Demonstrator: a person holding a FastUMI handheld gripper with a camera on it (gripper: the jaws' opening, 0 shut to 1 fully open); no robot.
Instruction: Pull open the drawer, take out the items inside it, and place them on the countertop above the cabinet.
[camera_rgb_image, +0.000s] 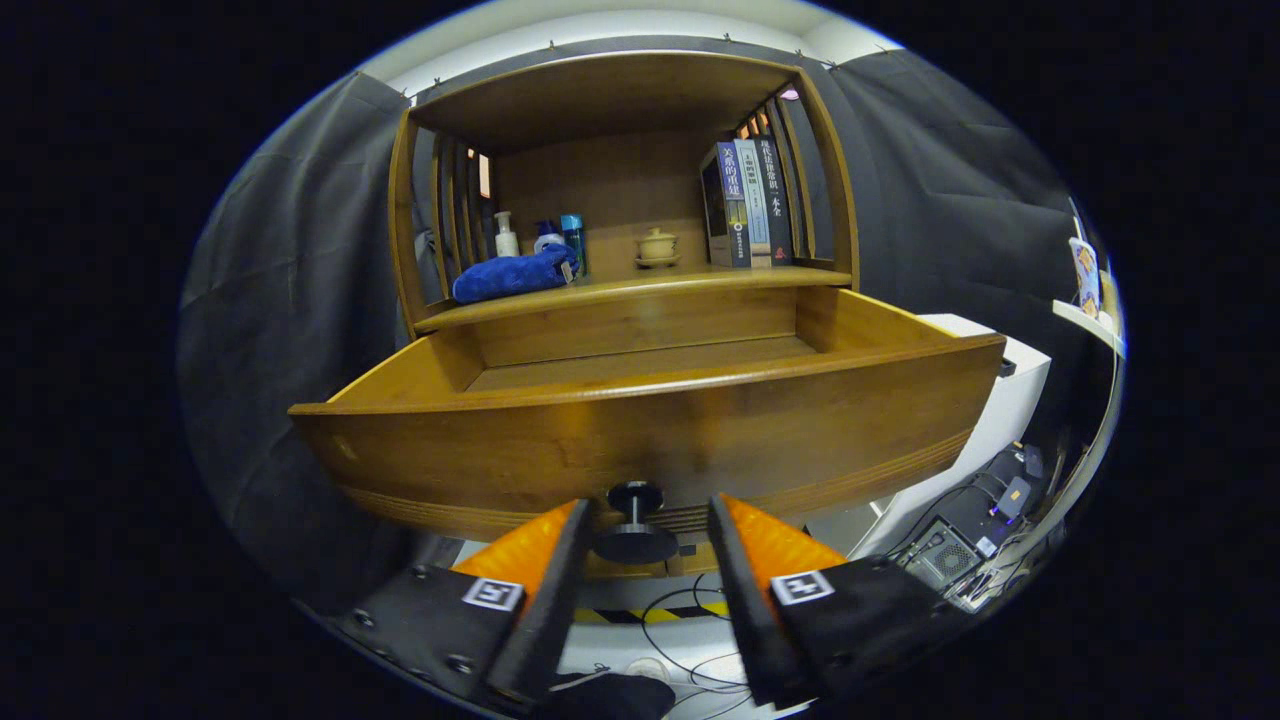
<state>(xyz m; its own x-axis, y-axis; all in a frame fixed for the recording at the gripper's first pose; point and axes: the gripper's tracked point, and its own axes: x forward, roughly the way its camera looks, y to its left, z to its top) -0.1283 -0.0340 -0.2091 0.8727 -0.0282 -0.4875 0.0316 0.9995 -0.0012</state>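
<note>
Gripper (645, 515): fingers parted, one each side of the drawer knob (635, 525), gaps visible, not pressing | Wooden drawer (640, 440): pulled out just beyond the knob, visible floor bare | Countertop (640, 285) above drawer: blue cloth (512, 275), bottles (540, 238), lidded teacup (657, 246), upright books (748, 200)

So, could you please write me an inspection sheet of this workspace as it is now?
Surface: countertop holds items.
Job's things: drawer pulled open; visible floor bare; blue cloth on countertop.
Clutter: bottles, lidded cup, books at the back.
Gripper: gripper open, fingers either side of the drawer knob, not pressing.
Cables: cables on the floor below.
Surroundings: black cloth wall, white unit, electronics.
</note>
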